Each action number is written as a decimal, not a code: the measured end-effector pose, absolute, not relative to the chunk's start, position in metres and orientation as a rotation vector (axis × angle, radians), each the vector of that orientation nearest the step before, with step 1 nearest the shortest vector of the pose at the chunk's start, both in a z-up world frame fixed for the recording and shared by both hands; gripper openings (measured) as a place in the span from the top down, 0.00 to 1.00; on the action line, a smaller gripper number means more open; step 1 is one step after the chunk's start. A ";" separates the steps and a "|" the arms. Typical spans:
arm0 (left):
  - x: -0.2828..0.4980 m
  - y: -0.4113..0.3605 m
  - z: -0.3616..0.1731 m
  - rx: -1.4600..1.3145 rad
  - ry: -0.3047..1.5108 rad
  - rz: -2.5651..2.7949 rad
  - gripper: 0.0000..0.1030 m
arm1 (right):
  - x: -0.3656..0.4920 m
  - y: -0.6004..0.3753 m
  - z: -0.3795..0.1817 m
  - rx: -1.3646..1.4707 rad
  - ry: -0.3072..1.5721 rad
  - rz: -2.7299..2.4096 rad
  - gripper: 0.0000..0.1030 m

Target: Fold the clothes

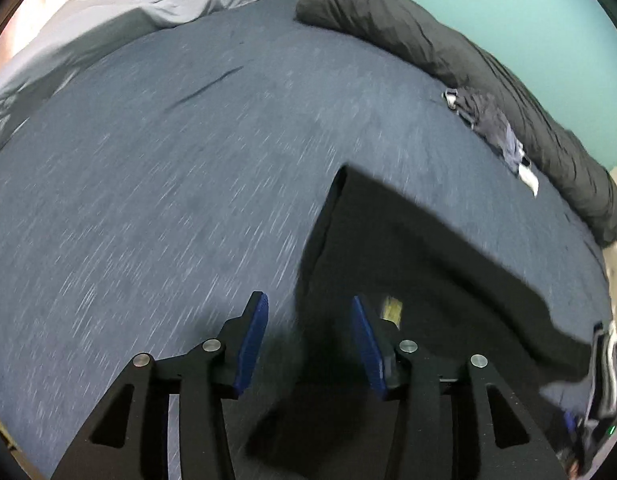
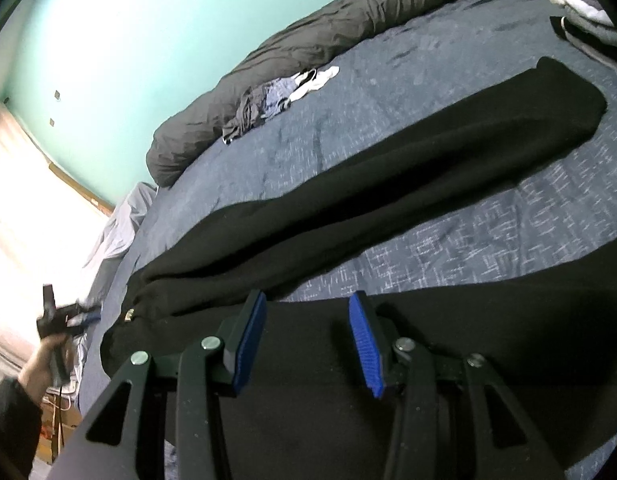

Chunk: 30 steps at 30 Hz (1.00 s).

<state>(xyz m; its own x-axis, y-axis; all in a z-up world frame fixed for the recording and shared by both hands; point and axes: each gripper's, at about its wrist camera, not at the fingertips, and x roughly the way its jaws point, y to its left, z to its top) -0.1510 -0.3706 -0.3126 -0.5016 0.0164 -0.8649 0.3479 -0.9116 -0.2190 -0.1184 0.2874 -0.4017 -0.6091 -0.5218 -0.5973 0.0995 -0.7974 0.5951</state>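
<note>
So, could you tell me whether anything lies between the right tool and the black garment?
Nothing visible does: the right tool stands open directly over the black garment on the blue bedsheet, with no other item between them.

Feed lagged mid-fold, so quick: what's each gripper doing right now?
Left gripper: open, holding nothing, at the edge of the black garment.
Right gripper: open, nothing between its pads, over the black garment.

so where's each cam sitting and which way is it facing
Left wrist: on the left gripper, jaws apart and empty, looking down across the blue bed at the black garment.
Right wrist: on the right gripper, open over that garment, facing the teal wall; a hand shows lower left.
Shared: bed, black garment, dark rolled duvet, small clothes pile.
</note>
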 end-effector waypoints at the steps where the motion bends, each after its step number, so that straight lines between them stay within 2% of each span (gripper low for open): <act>1: -0.138 -0.370 -0.314 1.473 0.555 -2.504 0.45 | -0.117 0.289 -0.399 1.140 -0.745 -2.425 0.57; 2: -0.125 -0.370 -0.316 1.500 0.559 -2.503 0.42 | -0.116 0.291 -0.396 1.149 -0.750 -2.421 0.57; 8: -0.072 -0.371 -0.329 1.561 0.670 -2.472 0.41 | -0.103 0.317 -0.365 1.179 -0.694 -2.393 0.57; 11: -0.058 -0.368 -0.340 1.568 0.794 -2.466 0.40 | -0.090 0.345 -0.354 1.234 -0.641 -2.412 0.46; 17: -0.046 -0.357 -0.365 1.596 0.967 -2.432 0.39 | -0.058 0.410 -0.351 1.361 -0.564 -2.477 0.44; 23: -0.044 -0.350 -0.378 1.616 1.018 -2.397 0.38 | -0.029 0.470 -0.376 1.499 -0.650 -2.522 0.43; 30: -0.050 -0.352 -0.389 1.548 1.088 -2.401 0.38 | -0.024 0.491 -0.397 1.565 -0.727 -2.493 0.43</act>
